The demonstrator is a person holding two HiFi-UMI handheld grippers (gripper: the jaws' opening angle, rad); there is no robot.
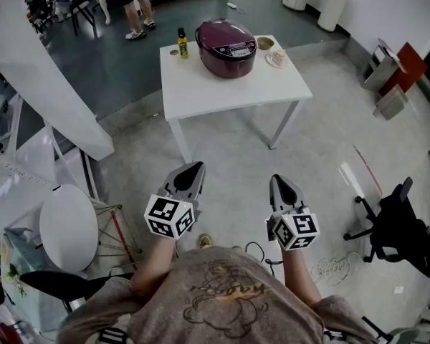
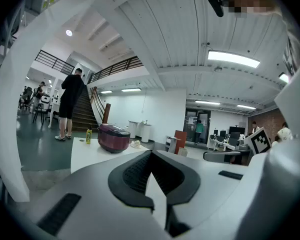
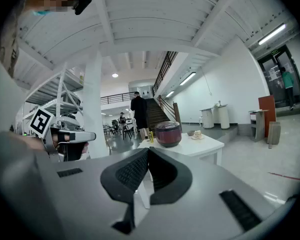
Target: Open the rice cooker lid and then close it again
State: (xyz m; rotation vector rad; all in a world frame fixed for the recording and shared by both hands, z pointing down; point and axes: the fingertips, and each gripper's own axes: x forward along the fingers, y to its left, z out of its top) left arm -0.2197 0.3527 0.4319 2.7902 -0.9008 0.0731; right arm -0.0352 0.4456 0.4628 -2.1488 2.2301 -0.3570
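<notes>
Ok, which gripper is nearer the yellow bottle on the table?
Left. The left gripper is well short of the white table, roughly in line with the yellow bottle; the right gripper is just as far back but offset to the bottle's right.

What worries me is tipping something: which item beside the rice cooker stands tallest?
The yellow black-capped bottle, upright left of the maroon rice cooker; the small round bowl and white dish on its right sit low.

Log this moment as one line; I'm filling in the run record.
stage: not begun | dark red rice cooker: lid shut, on white table | left gripper: shut, empty | right gripper: shut, empty
</notes>
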